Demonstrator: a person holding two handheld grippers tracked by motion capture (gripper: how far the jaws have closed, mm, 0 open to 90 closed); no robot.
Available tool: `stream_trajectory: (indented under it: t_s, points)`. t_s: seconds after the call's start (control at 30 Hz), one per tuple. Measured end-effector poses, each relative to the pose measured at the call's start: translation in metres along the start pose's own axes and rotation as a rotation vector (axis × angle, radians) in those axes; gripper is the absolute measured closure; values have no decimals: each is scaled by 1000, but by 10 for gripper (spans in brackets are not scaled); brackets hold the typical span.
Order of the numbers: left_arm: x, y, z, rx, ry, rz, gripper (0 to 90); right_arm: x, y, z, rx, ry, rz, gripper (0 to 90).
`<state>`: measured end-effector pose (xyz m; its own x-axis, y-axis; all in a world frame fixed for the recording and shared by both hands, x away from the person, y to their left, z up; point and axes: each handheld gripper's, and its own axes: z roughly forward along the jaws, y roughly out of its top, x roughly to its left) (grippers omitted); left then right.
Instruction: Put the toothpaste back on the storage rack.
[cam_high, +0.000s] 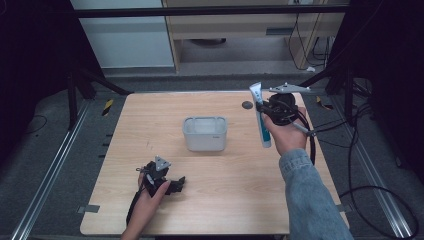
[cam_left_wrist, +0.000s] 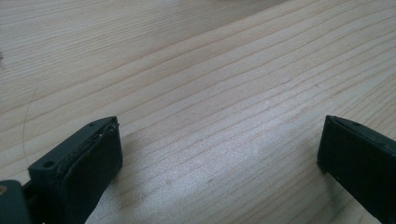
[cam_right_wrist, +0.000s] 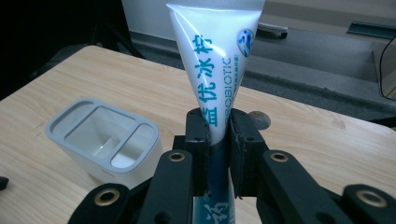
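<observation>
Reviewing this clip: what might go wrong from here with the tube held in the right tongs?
1. The right tongs pinch the tube on its soft body, with much of it sticking out above the jaws; it may slip or tilt.
2. The holder has narrow slots and stands unheld; a misaimed tube could nudge it.
3. The left tongs rest open, far from steadying it.

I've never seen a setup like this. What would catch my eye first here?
Probably the white and blue toothpaste tube, clamped between the jaws of the right gripper and held up above the far right of the wooden table. Next, the grey holder standing mid-table, and the left gripper resting open at the near left.
</observation>
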<state>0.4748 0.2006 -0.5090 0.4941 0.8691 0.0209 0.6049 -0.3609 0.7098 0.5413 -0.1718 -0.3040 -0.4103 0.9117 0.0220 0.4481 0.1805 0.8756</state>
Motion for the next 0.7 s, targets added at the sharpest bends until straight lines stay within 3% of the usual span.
stream_trajectory:
  t_s: [0.3,0.7]
  points:
    - [-1,0,0,-3,4,-6,0,7,12,11,-24,0,-7,793]
    - [-2,0,0,-2,4,-6,0,33,21,28,-44,3,-15,793]
